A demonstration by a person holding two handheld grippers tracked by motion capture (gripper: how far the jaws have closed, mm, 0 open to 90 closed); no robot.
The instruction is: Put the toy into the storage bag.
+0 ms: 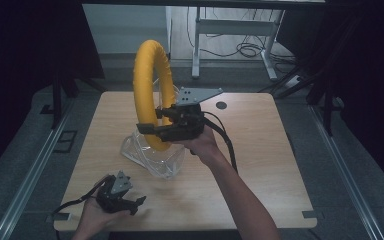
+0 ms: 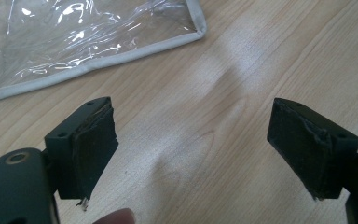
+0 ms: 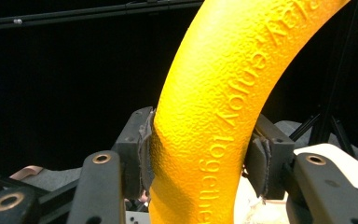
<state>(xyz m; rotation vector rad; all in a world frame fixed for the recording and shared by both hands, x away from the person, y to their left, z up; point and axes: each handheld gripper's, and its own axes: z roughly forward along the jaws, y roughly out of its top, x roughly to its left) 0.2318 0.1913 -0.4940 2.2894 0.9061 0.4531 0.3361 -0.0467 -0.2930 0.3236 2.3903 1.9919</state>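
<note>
The yellow ring (image 1: 151, 92) stood upright on edge above the clear bag (image 1: 152, 155), near the table's (image 1: 260, 150) middle, its plane running near to far. I saw the right gripper (image 1: 156, 122) pinching the ring's lower right arc, so the ring rose straight up from its jaws. The left gripper (image 1: 130, 200), jaws spread and empty, rested at the near left edge, well apart from the ring; the bag lay just beyond it.

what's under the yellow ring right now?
The clear plastic bag lies on the table below the yellow ring, which the right gripper holds upright. Ring and gripper hide whether they touch.
</note>
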